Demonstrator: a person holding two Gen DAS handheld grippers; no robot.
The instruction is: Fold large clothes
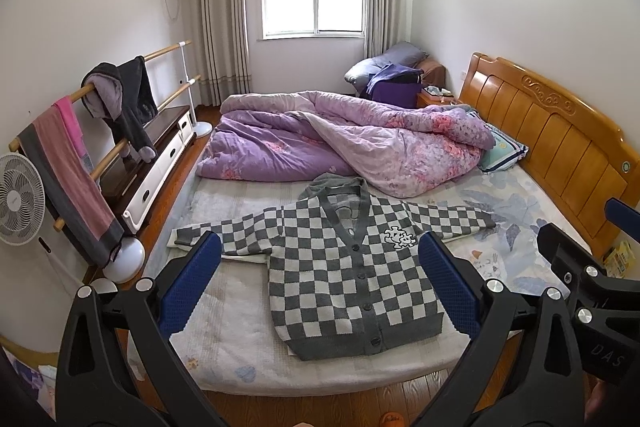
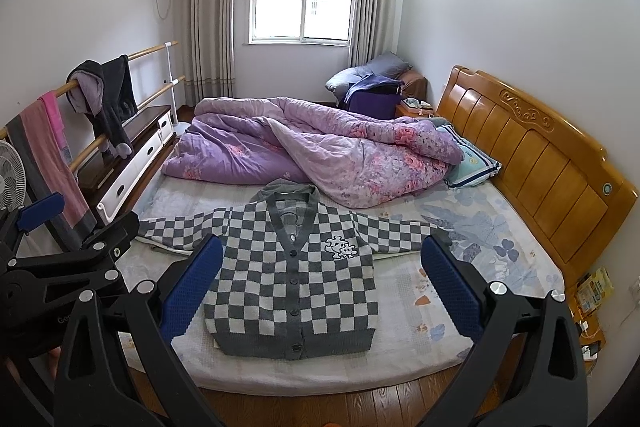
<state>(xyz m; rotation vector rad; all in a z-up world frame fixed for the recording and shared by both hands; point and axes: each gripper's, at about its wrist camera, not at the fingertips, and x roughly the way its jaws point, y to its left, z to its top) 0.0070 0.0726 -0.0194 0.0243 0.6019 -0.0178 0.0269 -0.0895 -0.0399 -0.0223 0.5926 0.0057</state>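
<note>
Grey and white checks are covering the cardigan (image 1: 344,267) that is lying flat and buttoned on the near half of the bed (image 1: 224,331), sleeves spread out to both sides and the hem pointing toward the wooden floor (image 2: 320,403). Behind its collar a purple quilt (image 1: 340,139) is sitting bunched across the mattress, touching a blue pillow (image 1: 502,149) beside the wooden headboard (image 1: 560,139). The left gripper (image 1: 320,283) is hovering above the bed edge with its blue pads spread wide apart, gripping nothing. The right gripper (image 2: 322,285) is hanging just beside it, its pads also wide apart and empty. Along the left wall a drying rack (image 2: 120,67) is carrying a dark jacket (image 2: 108,99) and a pink towel (image 2: 52,155), with a white fan (image 1: 18,199) nearby.
</note>
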